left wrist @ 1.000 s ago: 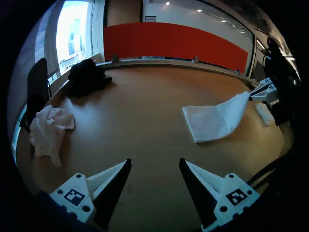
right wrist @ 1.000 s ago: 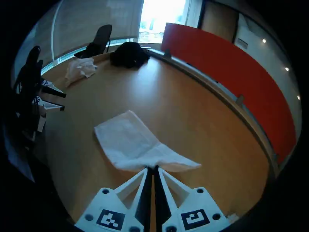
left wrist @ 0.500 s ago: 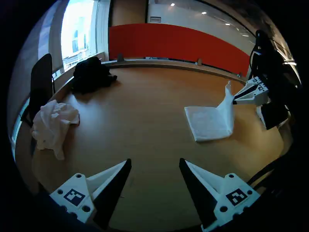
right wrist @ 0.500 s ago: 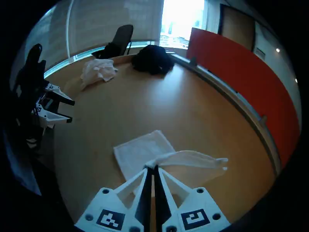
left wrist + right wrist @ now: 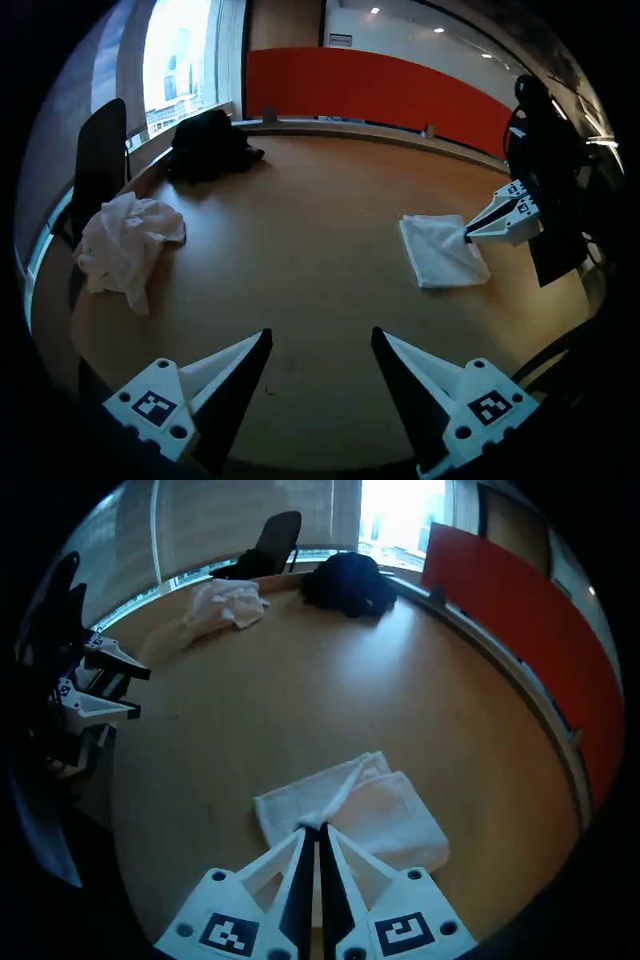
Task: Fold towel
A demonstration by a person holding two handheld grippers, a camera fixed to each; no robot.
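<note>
A white towel (image 5: 442, 250) lies folded in a small rectangle on the right part of the round wooden table (image 5: 304, 216). My right gripper (image 5: 314, 829) is shut on the towel (image 5: 376, 816) at its near folded edge, low over the tabletop. From the left gripper view, the right gripper (image 5: 480, 230) reaches in from the right, held by a person in dark clothes (image 5: 548, 160). My left gripper (image 5: 320, 332) hovers open over bare wood, well away from the towel and holding nothing. In the right gripper view the left gripper (image 5: 138, 693) stands at the table's left edge.
A crumpled white cloth (image 5: 124, 244) (image 5: 226, 604) lies near the table's far side. A black bag (image 5: 210, 144) (image 5: 350, 584) sits by the window. A dark chair (image 5: 100, 168) stands behind the cloth. A red partition (image 5: 376, 84) runs along the table's back edge.
The right gripper carried the raised towel flap over and down onto the rest, so the towel now lies flat and narrower. The left gripper stayed open, with its view turned slightly.
</note>
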